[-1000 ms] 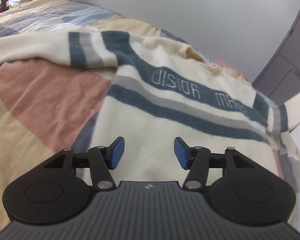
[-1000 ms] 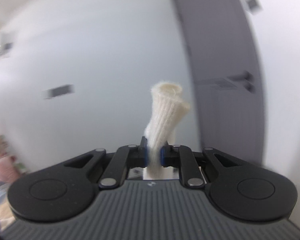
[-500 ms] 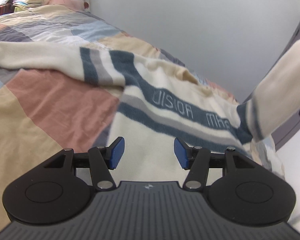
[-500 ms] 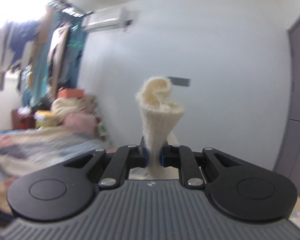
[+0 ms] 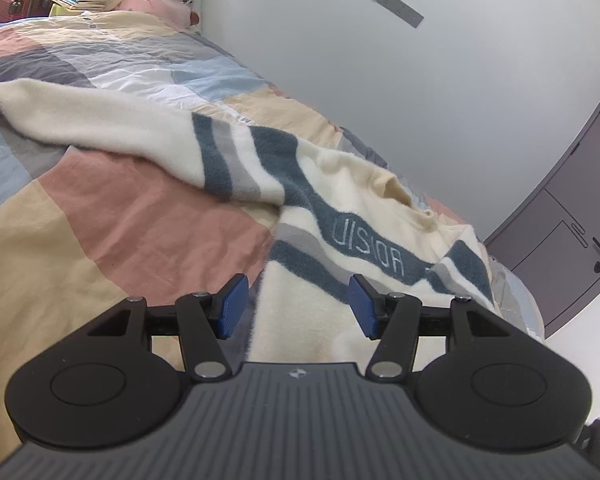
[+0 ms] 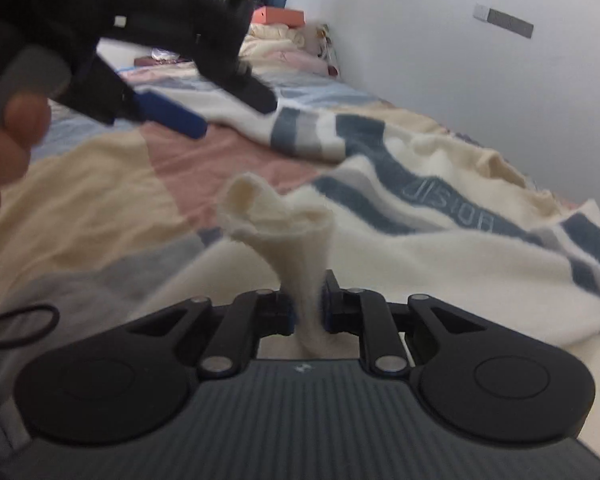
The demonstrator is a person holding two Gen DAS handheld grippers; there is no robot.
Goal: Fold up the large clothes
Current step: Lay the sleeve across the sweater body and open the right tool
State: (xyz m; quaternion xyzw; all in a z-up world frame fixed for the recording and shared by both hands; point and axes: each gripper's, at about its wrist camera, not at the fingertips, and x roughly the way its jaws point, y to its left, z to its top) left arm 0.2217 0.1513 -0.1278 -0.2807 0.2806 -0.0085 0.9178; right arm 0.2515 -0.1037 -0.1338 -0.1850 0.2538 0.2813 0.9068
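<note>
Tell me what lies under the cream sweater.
The sweater is spread on a patchwork bedspread of pink, tan, blue and grey blocks, which shows all around it. The part of the bedspread directly beneath the sweater is covered, so anything there cannot be seen.

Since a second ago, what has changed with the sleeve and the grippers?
The right gripper has swung the cream knitted sleeve cuff down from the wall and door onto the striped cream sweater; its jaws are opening, cuff still between them. The left gripper stayed open and empty.
</note>
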